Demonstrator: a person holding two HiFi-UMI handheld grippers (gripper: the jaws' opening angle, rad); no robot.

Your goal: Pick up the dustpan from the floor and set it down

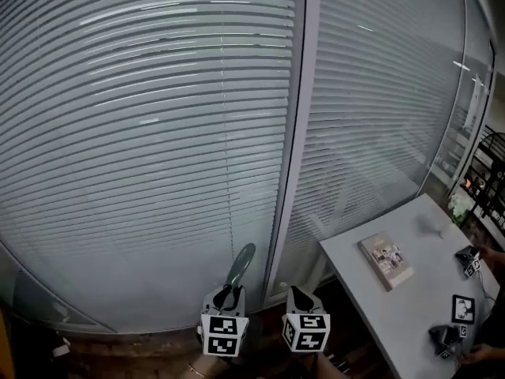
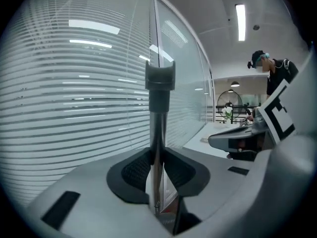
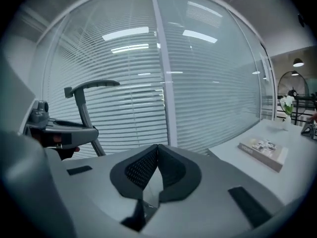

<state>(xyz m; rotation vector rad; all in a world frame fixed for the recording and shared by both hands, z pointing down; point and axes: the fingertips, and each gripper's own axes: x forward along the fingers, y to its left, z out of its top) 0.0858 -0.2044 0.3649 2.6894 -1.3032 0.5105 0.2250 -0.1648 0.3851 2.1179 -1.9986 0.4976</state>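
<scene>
Only the dustpan's long handle shows; the pan itself is hidden. In the head view the grey handle (image 1: pixel 241 265) rises from my left gripper (image 1: pixel 223 298) at the bottom centre. In the left gripper view the metal tube (image 2: pixel 158 118) with its dark end grip stands upright between the pads, and the left gripper (image 2: pixel 157 170) is shut on it. My right gripper (image 1: pixel 302 300) is just to the right, apart from the handle. Its jaws (image 3: pixel 157 170) are shut with nothing between them. The right gripper view shows the handle (image 3: pixel 85 108) at its left.
A glass wall with slatted blinds fills the view ahead, with a grey mullion (image 1: pixel 296 133) down the middle. A white table (image 1: pixel 410 306) stands at the right with a book (image 1: pixel 385 260) and small marker devices (image 1: pixel 469 260). A person (image 2: pixel 275 73) stands beyond it.
</scene>
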